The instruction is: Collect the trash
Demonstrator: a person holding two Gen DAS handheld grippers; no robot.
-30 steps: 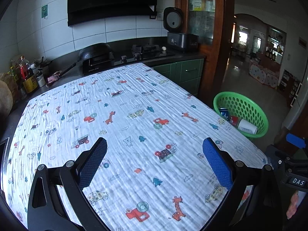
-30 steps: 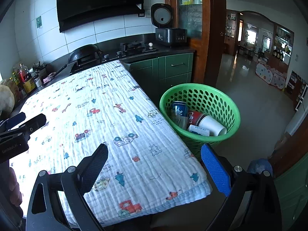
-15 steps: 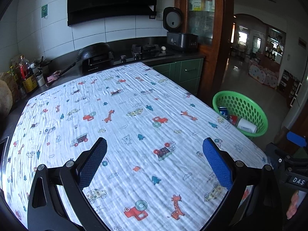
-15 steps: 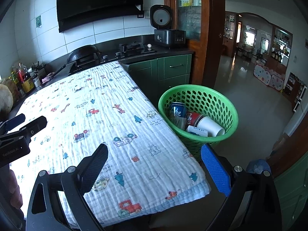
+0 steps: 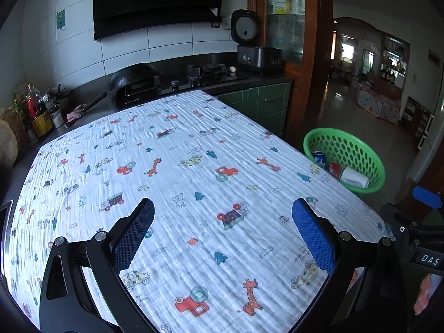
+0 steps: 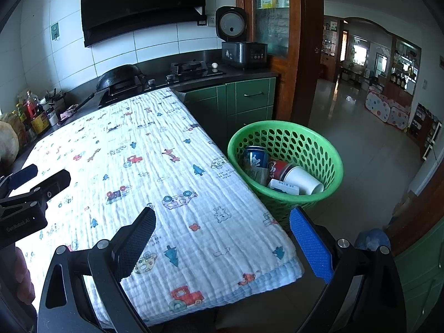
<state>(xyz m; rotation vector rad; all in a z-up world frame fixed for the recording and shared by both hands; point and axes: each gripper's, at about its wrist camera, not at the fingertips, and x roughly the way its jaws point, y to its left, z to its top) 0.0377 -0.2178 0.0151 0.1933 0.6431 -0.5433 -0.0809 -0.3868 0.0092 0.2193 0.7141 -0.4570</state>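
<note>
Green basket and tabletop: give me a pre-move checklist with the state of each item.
1. Left gripper open and empty: ok.
2. Right gripper open and empty: ok.
3. Patterned cloth free of loose trash: ok in both views.
4. Green basket upright on the floor beside the table: ok.
5. Trash inside the basket, blue can, white cup, red-printed cup, small carton: ok.
6. Trash on the floor below the table: cannot tell, hidden.

Both held level and side by side, left claw (image 5: 222,231) and right claw (image 6: 222,242) gaping wide with nothing between the blue pads.
</note>
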